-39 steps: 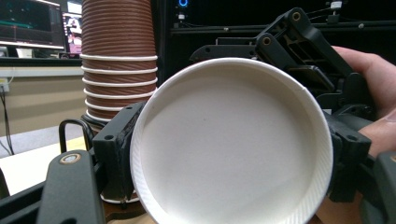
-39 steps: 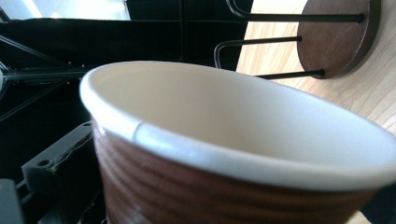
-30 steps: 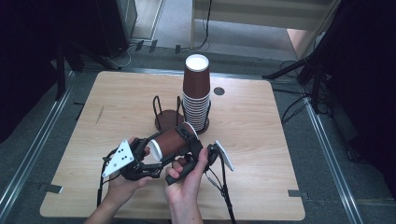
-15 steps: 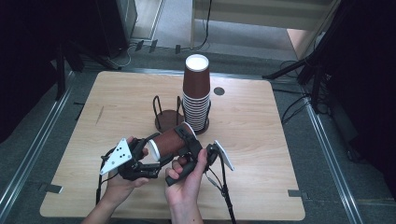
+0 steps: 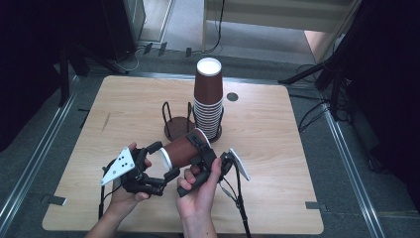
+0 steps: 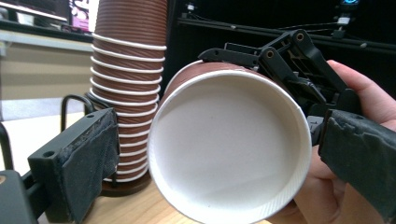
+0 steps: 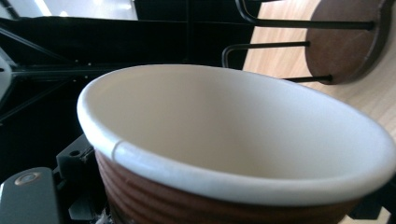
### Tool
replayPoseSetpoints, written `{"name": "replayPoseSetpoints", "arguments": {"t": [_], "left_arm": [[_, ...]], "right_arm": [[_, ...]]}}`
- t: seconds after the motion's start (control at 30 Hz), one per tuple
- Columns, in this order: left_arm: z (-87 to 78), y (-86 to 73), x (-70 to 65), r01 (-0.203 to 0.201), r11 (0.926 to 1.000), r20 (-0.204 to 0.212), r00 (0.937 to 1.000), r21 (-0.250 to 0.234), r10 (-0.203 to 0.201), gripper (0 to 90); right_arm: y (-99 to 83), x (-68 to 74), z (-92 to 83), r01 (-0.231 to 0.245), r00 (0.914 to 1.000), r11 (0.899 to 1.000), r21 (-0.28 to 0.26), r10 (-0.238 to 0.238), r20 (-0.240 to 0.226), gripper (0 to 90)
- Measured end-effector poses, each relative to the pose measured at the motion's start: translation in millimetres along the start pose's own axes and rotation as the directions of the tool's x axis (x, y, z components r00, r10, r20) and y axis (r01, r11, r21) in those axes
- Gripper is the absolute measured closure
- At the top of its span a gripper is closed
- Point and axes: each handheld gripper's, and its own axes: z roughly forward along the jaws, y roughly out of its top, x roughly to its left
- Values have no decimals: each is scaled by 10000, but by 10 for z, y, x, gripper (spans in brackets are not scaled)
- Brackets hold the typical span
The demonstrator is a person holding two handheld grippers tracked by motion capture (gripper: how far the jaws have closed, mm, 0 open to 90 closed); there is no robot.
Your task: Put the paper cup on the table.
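A brown ribbed paper cup point(image 5: 181, 151) lies on its side above the table, in front of the stack. My right gripper point(image 5: 202, 148) is shut on its far part; its jaws have closed in further within the last second. The cup's white-rimmed mouth point(image 6: 229, 144) faces my left gripper point(image 5: 164, 159). That gripper's jaws have just been opening and stand wide on either side of the rim, with the pads point(image 6: 88, 154) off the cup. In the right gripper view the cup point(image 7: 233, 140) sits very close and hides the jaws.
A tall stack of upturned brown cups point(image 5: 208, 99) stands at the table's middle back, also seen in the left gripper view point(image 6: 128, 70). Next to it is a wire cup holder point(image 5: 177, 124) on a round brown base point(image 7: 345, 42). The wooden table point(image 5: 277, 148) has bare room on both sides.
My left gripper's jaws have spread wide apart and let go of the cup's mouth end. The right hand and the cup have stayed in place.
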Motion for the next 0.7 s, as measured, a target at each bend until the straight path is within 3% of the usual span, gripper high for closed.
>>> {"name": "replayPoseSetpoints", "arguments": {"t": [0.4,0.53,0.6,0.7], "left_arm": [[-50,16,34,376,9993,90,9993,27,-376,0],[-69,2,-20,-208,9993,-668,9975,324,229,0],[-72,-8,-32,-366,9982,-678,9969,471,397,0],[-83,-22,-12,-124,9993,-506,9986,346,141,0]], "right_arm": [[167,54,-66,481,9986,9972,-578,-493,-188,109],[203,60,-82,846,9961,9925,-885,-863,-161,110],[227,58,-85,1033,9943,9890,-1062,-1055,-160,110],[265,44,-87,1213,9923,9853,-1203,-1234,-106,110]]}}
